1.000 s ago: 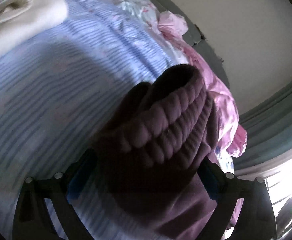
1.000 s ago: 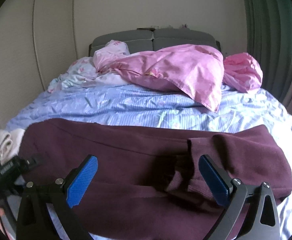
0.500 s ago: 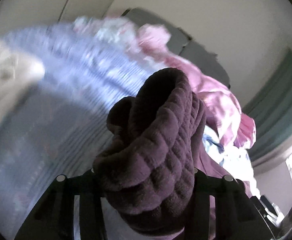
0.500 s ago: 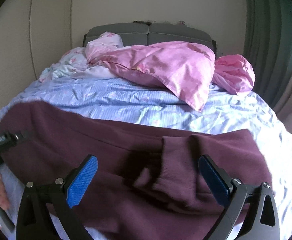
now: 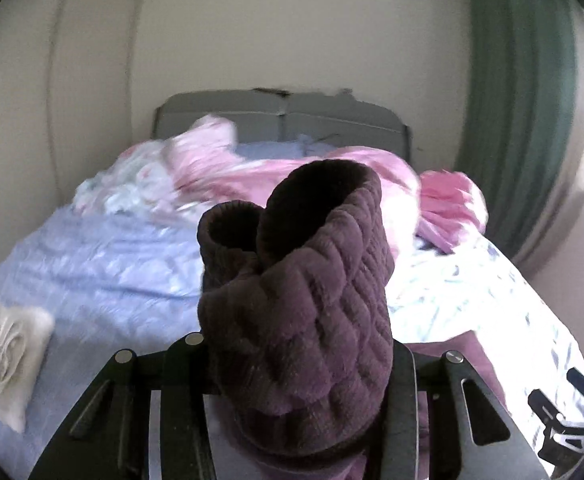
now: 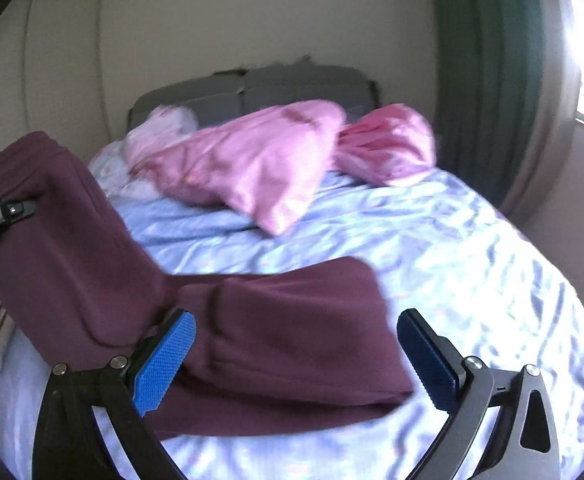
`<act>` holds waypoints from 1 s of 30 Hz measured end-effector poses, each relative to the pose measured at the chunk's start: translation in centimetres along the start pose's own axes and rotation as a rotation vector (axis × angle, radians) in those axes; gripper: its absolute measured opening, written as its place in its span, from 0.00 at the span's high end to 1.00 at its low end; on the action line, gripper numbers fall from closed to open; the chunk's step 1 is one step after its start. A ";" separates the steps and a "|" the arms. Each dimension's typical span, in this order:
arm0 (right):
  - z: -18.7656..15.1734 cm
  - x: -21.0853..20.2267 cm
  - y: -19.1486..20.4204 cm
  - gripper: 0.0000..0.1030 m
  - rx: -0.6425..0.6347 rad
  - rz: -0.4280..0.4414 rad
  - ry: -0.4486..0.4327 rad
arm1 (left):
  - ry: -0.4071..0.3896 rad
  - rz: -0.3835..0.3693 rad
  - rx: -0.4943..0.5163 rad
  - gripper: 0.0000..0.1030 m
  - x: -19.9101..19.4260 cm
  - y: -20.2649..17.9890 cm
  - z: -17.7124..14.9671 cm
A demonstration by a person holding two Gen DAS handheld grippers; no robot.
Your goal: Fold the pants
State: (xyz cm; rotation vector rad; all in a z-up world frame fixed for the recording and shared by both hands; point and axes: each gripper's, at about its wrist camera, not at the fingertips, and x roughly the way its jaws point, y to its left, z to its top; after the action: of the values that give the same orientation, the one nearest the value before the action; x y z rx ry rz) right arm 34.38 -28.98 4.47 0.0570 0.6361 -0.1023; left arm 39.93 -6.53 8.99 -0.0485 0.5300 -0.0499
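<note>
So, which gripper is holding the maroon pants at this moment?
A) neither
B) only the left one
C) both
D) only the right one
B: the left gripper is shut on the bunched maroon pants, while the right gripper hangs open above them.

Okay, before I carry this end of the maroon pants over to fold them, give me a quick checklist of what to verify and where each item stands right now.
1. Left tongs grip on the pants: ok, shut on the bunched ribbed waistband.
2. Held end lifted off the bed sheet: ok, in the right wrist view it rises at the left.
3. Right tongs ready: ok, open and holding nothing, above the lying half.
4. Lying half flat: not ok, a cuff fold shows between the blue pads.
5. Landing area free: ok, the pink duvet lies apart, toward the headboard.
6. Both layers caught in the left grip: cannot tell, the fabric hides the jaws.
</note>
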 end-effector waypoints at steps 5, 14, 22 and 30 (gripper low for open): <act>-0.1 -0.2 -6.4 0.00 0.084 -0.108 -0.001 | 0.025 -0.100 0.116 0.61 1.4 -9.3 -1.4; -3.2 1.2 -15.3 0.00 0.275 -0.176 0.063 | 0.137 -0.103 0.336 0.62 6.5 -21.3 -8.5; -5.0 1.9 -17.5 0.00 0.287 -0.305 0.094 | 0.134 0.061 0.533 0.56 6.5 -25.8 -11.9; -4.3 -2.2 -19.0 0.00 0.346 -0.383 -0.017 | 0.238 0.172 0.474 0.41 5.0 -25.1 -11.0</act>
State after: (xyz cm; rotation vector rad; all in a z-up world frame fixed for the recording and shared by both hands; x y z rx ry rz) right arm 27.92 -47.32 1.92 0.2684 0.6010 -0.5822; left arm 37.80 -32.24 -1.58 0.4702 0.7466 -0.0120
